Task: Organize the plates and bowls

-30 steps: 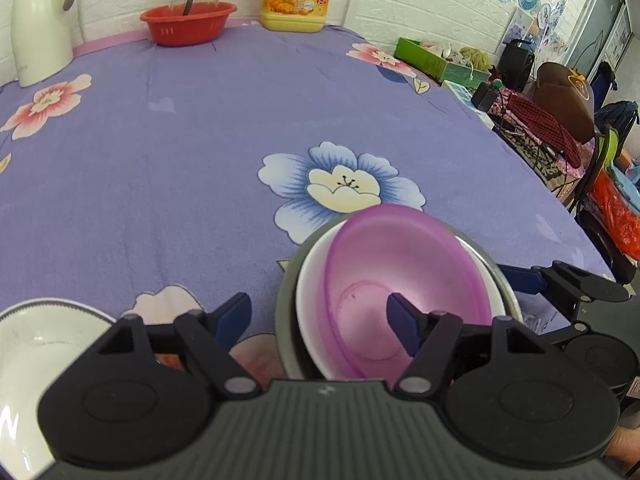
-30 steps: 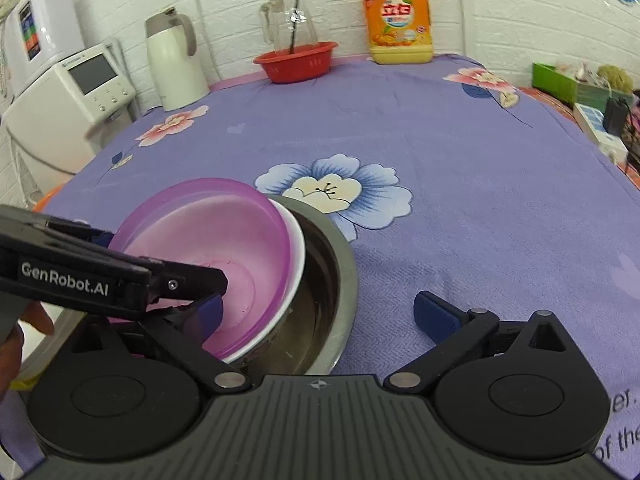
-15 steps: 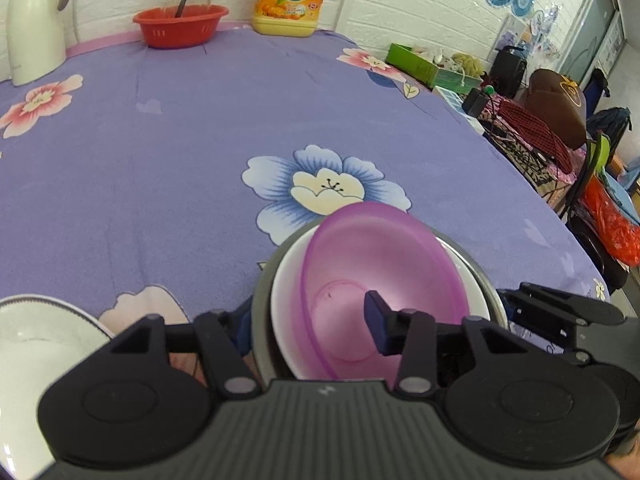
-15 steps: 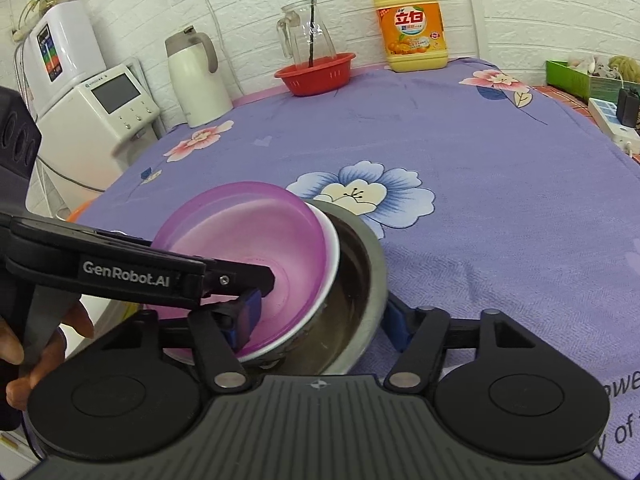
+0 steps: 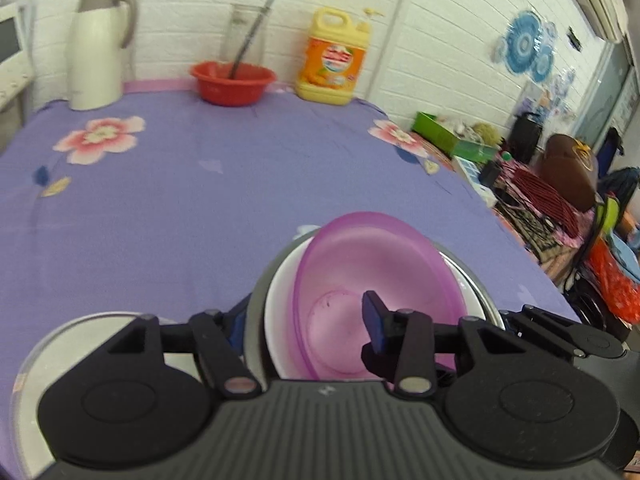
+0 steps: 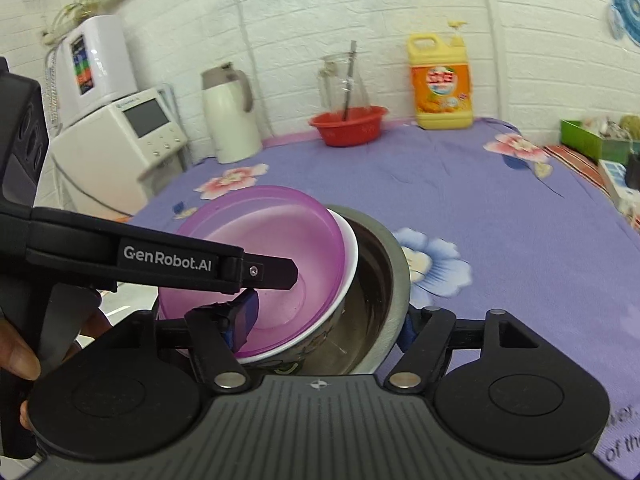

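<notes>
Left gripper: jaws closed in since a second ago, now clamped across the near walls of the nested stack.
Stack: translucent purple plastic bowl inside white ceramic bowl inside stainless steel bowl, now lifted off the purple floral tablecloth.
Right gripper: jaws wide, clamped across the steel bowl's side; it opened further just now.
Meaning: the stack looks ready to carry as one.

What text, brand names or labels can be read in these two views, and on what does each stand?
"GenRobot.AI": white print on the arm of the left gripper, right wrist view.
"of th", cut off by the frame: black print on the tablecloth at the lower right edge.
Yellow detergent bottle: orange label, too blurred to read.
White appliance with its coloured panel: too small to read.
</notes>
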